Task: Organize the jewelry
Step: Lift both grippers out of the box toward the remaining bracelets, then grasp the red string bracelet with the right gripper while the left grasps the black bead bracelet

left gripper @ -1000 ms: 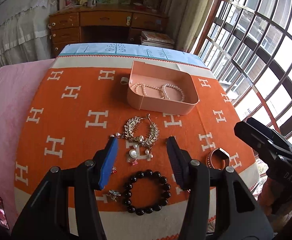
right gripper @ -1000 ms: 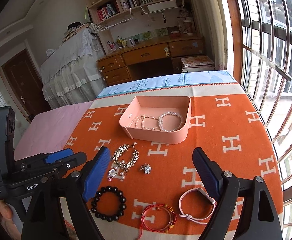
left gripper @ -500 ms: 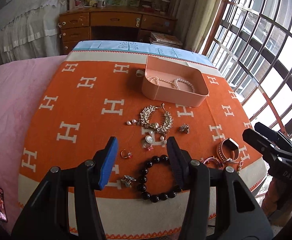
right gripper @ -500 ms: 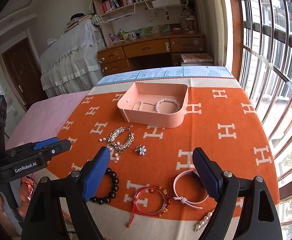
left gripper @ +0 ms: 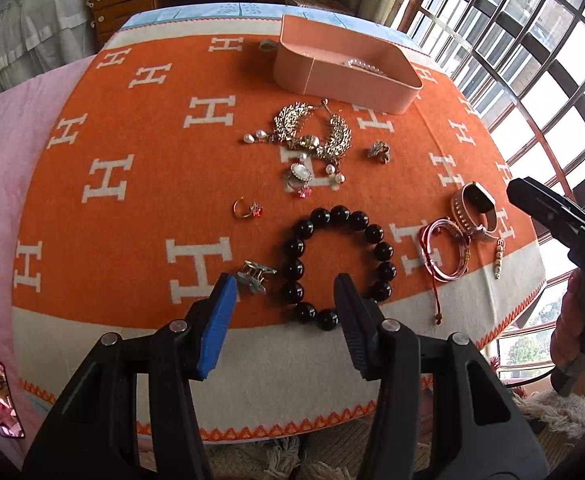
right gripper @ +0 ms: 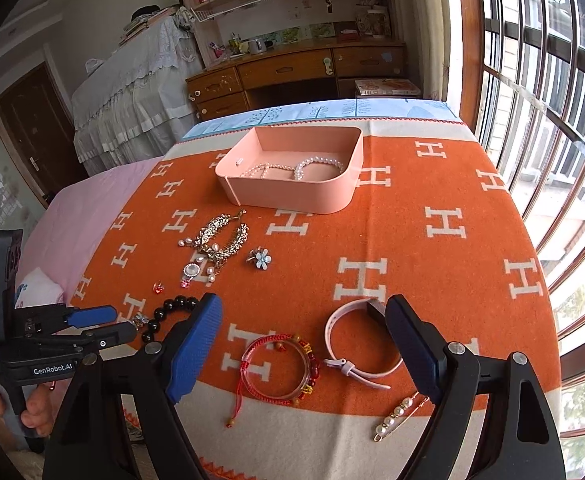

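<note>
1. Change since the earlier frames: both grippers have drawn back toward the near edge of the orange blanket (right gripper: 444, 184). More of the laid-out jewelry now shows in each wrist view, and the pink box (right gripper: 292, 196) sits farther off.
2. Left gripper (left gripper: 284, 292): released, jaws spread, holding nothing. It hovers over the near side of the black bead bracelet (left gripper: 338, 266), with a small silver clip (left gripper: 254, 276) just beside its blue pad.
3. Right gripper (right gripper: 304, 316): also released and empty. Its jaws frame the red cord bracelet (right gripper: 280, 368) and the pink watch (right gripper: 358, 340); a pearl pin (right gripper: 398, 416) lies near the blanket's white border.
4. Done so far: only a pearl strand (right gripper: 296, 168) lies inside the pink box.
5. Left to do: the gold ornate necklace (left gripper: 312, 136), a pendant (left gripper: 300, 174), a small ring (left gripper: 246, 209) with a red stone and a flower brooch (right gripper: 259, 258), plus the pieces named above, all rest loose on the blanket, well apart from the box.
6. Judgement: the task appears to be at an early stage, with one item stowed and most pieces outstanding. The black bead bracelet looks like the left gripper's likeliest next target.
</note>
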